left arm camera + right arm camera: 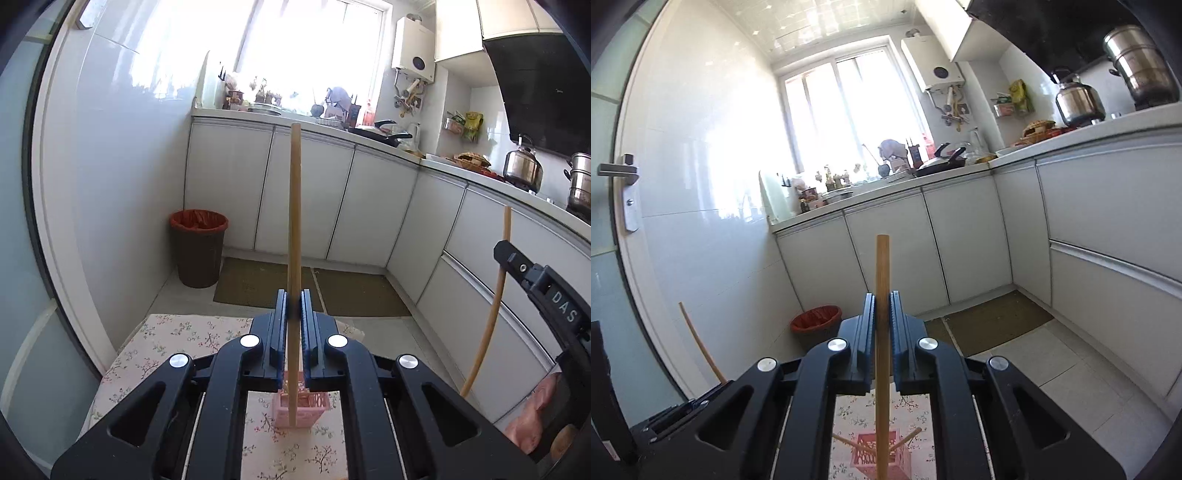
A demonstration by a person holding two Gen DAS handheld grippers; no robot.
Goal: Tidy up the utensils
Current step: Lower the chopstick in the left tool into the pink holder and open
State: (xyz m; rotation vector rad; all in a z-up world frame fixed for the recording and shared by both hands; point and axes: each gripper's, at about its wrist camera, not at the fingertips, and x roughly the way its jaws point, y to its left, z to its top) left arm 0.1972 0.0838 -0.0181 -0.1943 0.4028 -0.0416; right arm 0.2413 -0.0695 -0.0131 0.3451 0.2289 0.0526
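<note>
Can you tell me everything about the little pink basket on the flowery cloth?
The pink basket is small and boxy, and looks like plastic with lattice walls full of holes. It stands upright, open at the top, on the flowery tablecloth. In the right wrist view, two wooden sticks already lean out of it, one to each side. A chopstick held in the left claw crosses in front of it; whether they touch, I cannot tell.
</note>
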